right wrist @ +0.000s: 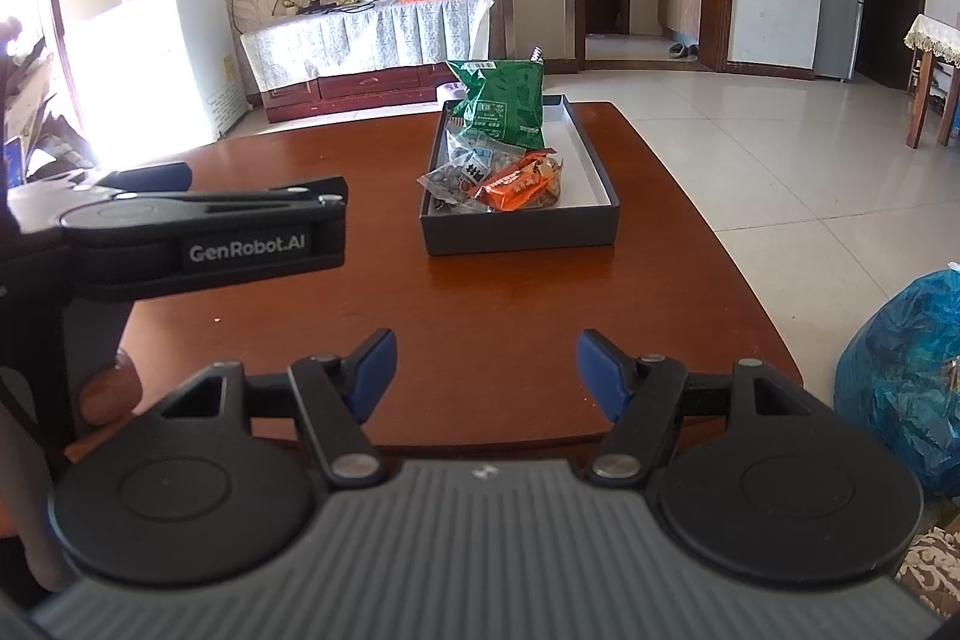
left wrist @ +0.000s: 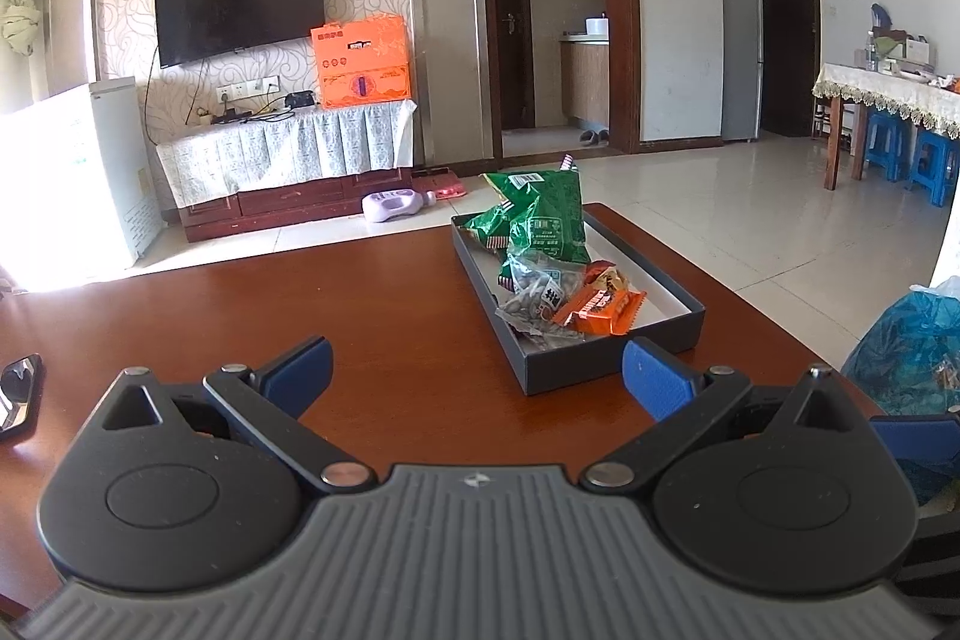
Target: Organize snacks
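A dark box (left wrist: 606, 370) (right wrist: 516, 235) with a white inside sits on the brown table (left wrist: 390, 316) (right wrist: 510, 304), toward its far right. Inside it lie a green snack bag (left wrist: 543, 220) (right wrist: 507, 103), a clear packet of seeds (left wrist: 540, 295) (right wrist: 462, 172) and an orange wrapped bar (left wrist: 600, 307) (right wrist: 516, 187). My left gripper (left wrist: 477, 376) is open and empty, low over the table just short of the box. My right gripper (right wrist: 486, 373) is also open with nothing between its blue pads, near the table's front edge. The left gripper's body (right wrist: 198, 232) shows at the left of the right wrist view.
A blue plastic bag (left wrist: 912, 346) (right wrist: 900, 376) stands off the table's right edge. A dark phone-like object (left wrist: 18, 394) lies at the table's left edge. Beyond the table are a TV stand with an orange box (left wrist: 363, 61), a white appliance (left wrist: 78, 172) and tiled floor.
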A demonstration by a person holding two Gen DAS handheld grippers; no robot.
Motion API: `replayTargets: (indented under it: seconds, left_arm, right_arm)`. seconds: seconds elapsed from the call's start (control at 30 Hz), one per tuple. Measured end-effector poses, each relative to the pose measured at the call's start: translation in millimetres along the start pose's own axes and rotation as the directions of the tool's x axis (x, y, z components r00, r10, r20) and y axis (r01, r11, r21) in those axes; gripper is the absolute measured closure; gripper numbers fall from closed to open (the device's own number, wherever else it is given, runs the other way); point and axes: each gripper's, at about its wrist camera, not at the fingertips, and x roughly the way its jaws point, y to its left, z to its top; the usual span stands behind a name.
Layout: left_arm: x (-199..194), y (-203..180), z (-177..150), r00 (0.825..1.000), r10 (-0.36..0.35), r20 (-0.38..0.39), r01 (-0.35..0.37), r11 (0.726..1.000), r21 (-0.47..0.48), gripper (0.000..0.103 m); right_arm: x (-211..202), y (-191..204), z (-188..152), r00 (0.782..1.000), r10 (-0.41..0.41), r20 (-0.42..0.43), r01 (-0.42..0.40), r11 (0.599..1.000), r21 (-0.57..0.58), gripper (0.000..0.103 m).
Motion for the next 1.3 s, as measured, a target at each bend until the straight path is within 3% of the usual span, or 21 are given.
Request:
replayTargets:
  seconds: [1.3]
  left_arm:
    - [-5.9,-4.7,-4.2,0.999,-0.023,0.022,0.022,1.0,0.016,0.0]
  right_arm:
    - [-0.6,2.0,-3.0,1.0,0.013,-0.013,-0.014,1.0,-0.015,0.034]
